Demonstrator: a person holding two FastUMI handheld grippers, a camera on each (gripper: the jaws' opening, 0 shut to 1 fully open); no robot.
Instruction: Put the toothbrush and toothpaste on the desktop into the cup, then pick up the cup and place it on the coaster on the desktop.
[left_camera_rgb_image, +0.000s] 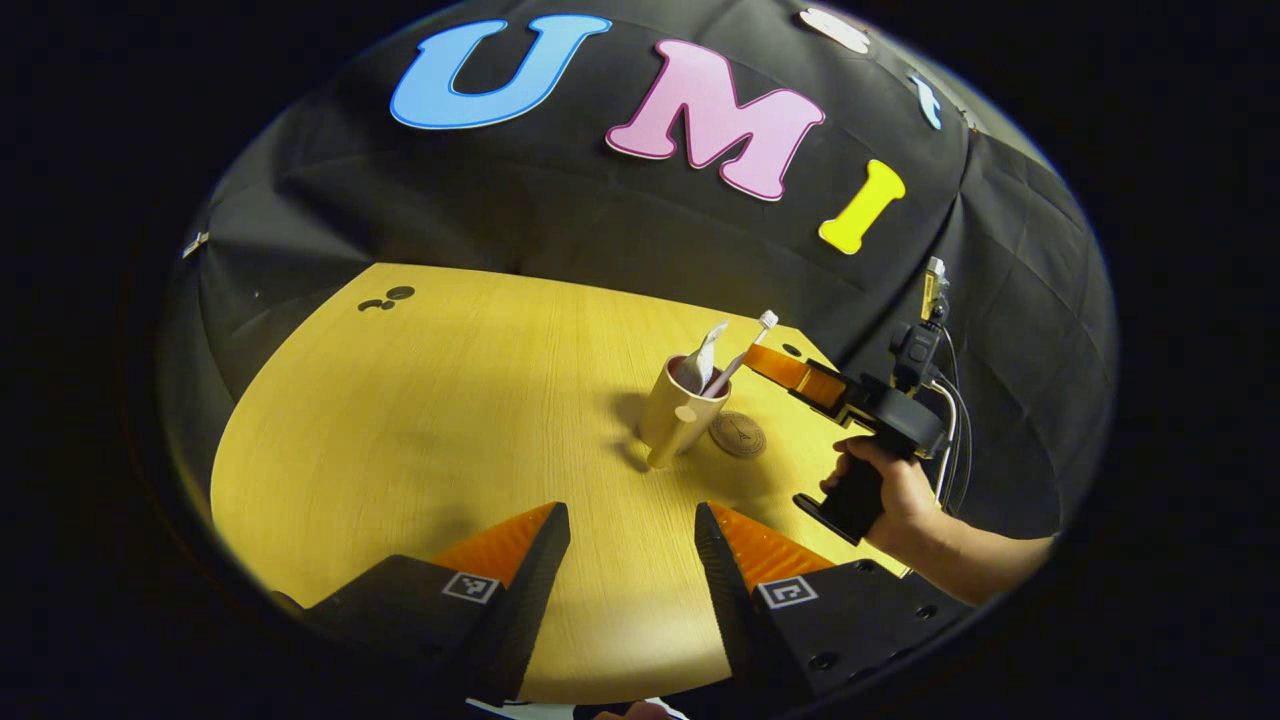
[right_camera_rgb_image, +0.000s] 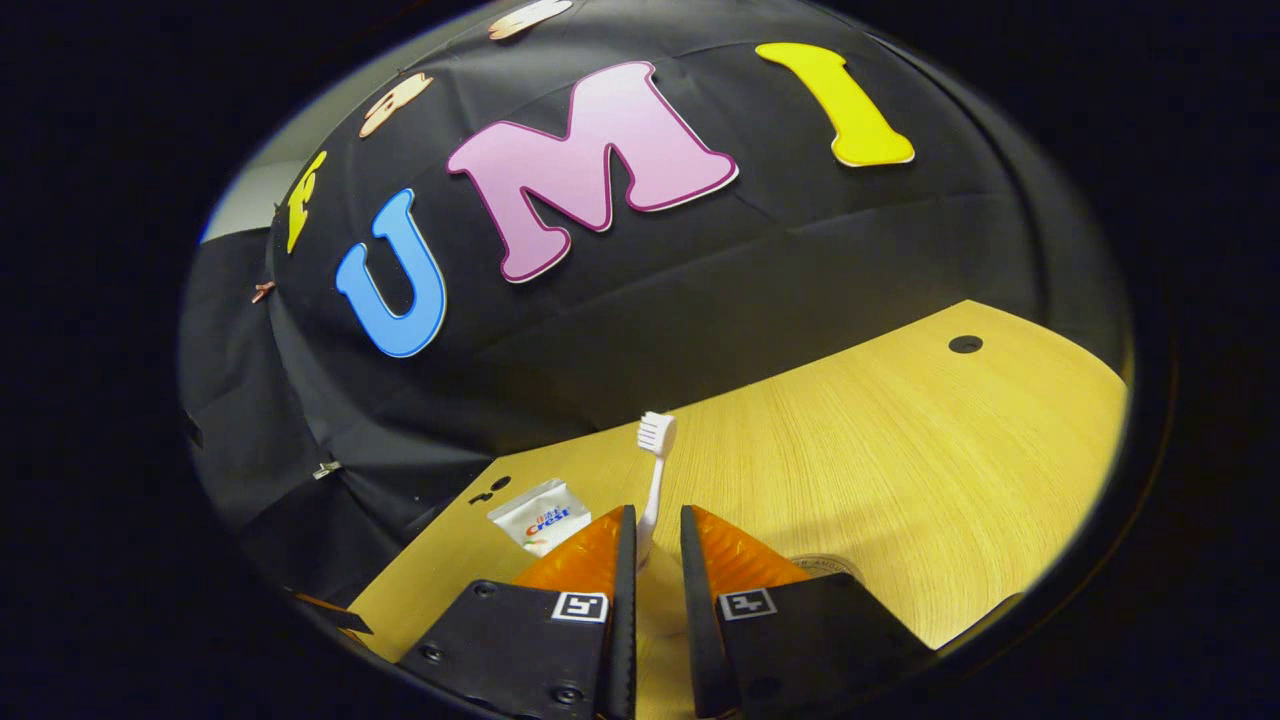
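A beige cup (left_camera_rgb_image: 672, 415) stands on the wooden desktop (left_camera_rgb_image: 430, 420), just left of a round brown coaster (left_camera_rgb_image: 738, 435). The white toothpaste tube (left_camera_rgb_image: 708, 352) and the white toothbrush (left_camera_rgb_image: 748, 350) lean out of the cup's mouth. My right gripper (left_camera_rgb_image: 775, 365), held in a hand (left_camera_rgb_image: 900, 500), reaches to the brush handle from the right. In the right gripper view the toothbrush (right_camera_rgb_image: 655, 465) rises between the fingers of the right gripper (right_camera_rgb_image: 657, 540), against the left one with a gap to the right one. The toothpaste (right_camera_rgb_image: 540, 515) shows at left and the coaster's edge (right_camera_rgb_image: 825, 565) at right. My left gripper (left_camera_rgb_image: 630, 545) hangs open over the near desktop.
Dark cable holes mark the desktop at the far left corner (left_camera_rgb_image: 398, 294) and far right (right_camera_rgb_image: 965, 344). The black cloth wall runs close behind the desk. A cable (left_camera_rgb_image: 950, 400) trails from the right gripper's handle.
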